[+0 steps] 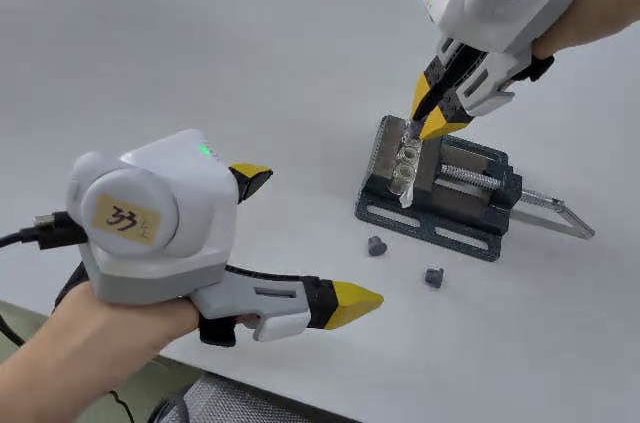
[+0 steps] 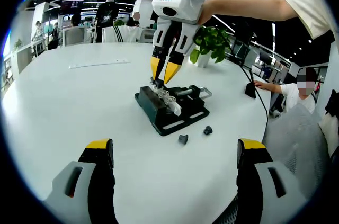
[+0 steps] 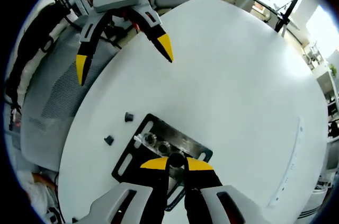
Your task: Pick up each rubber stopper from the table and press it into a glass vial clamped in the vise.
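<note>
Head view first: the left gripper (image 1: 305, 241) hangs over the near-left edge of the counter (image 1: 200, 43), jaws spread wide with nothing between them. The right gripper (image 1: 425, 121) points down at the vise (image 1: 480, 183) toward the right side of the counter, jaws pinched almost shut on a dark held stopper (image 1: 414, 129), right on top of the row of glass vials (image 1: 405, 165) clamped there. Two loose stoppers (image 1: 376, 245) (image 1: 433, 277) sit between the vise and the near edge, a bit apart from each other. In the left gripper view, its own jaws stand wide apart at the bottom, and farther along the counter the right gripper (image 2: 163, 73) comes down onto the vise (image 2: 159, 110), with both loose stoppers (image 2: 183, 139) (image 2: 208, 130) just in front of it. In the right gripper view, the yellow tips squeeze the held stopper (image 3: 176, 159) over the end vial. The other vials (image 3: 151, 139) are beside it, the loose stoppers (image 3: 128, 117) (image 3: 108, 140) are near the counter edge, and the open left gripper (image 3: 123, 60) is past that edge.
</note>
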Available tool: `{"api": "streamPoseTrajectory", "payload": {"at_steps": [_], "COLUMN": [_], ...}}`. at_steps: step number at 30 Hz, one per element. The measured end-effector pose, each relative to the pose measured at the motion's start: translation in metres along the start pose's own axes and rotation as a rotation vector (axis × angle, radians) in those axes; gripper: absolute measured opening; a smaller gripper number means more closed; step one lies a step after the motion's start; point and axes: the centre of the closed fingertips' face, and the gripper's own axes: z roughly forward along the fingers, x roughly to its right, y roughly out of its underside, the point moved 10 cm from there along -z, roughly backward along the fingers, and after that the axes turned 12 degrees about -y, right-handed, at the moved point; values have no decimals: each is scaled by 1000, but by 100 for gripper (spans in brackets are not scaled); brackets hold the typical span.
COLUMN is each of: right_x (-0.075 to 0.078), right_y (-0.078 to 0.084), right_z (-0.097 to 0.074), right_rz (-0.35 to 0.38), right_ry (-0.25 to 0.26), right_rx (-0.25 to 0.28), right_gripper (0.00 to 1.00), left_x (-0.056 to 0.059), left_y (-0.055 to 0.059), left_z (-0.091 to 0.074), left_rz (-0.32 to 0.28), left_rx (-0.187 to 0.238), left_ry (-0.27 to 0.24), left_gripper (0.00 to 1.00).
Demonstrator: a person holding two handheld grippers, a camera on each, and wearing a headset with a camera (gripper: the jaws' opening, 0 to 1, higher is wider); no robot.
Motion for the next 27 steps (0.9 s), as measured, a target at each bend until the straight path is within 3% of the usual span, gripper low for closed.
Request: {"api": "streamPoseTrajectory", "payload": {"at_steps": [5,19,27], "right_x": [1,-2,-5], "right_y": [0,1,2], "right_z": [0,2,2], "right_rz": [1,117,77], "right_ry": [1,45,51], "right_rx": [-4,31,21], "right_gripper": [6,4,5], "left_x": [1,4,5], "left_y": [1,0,0], "left_z": [1,1,1], "left_rz": [-4,-6,-7], "left_rx": [-1,3,5], "left_ry": [0,5,6], "left_gripper": [97,97,97]}}
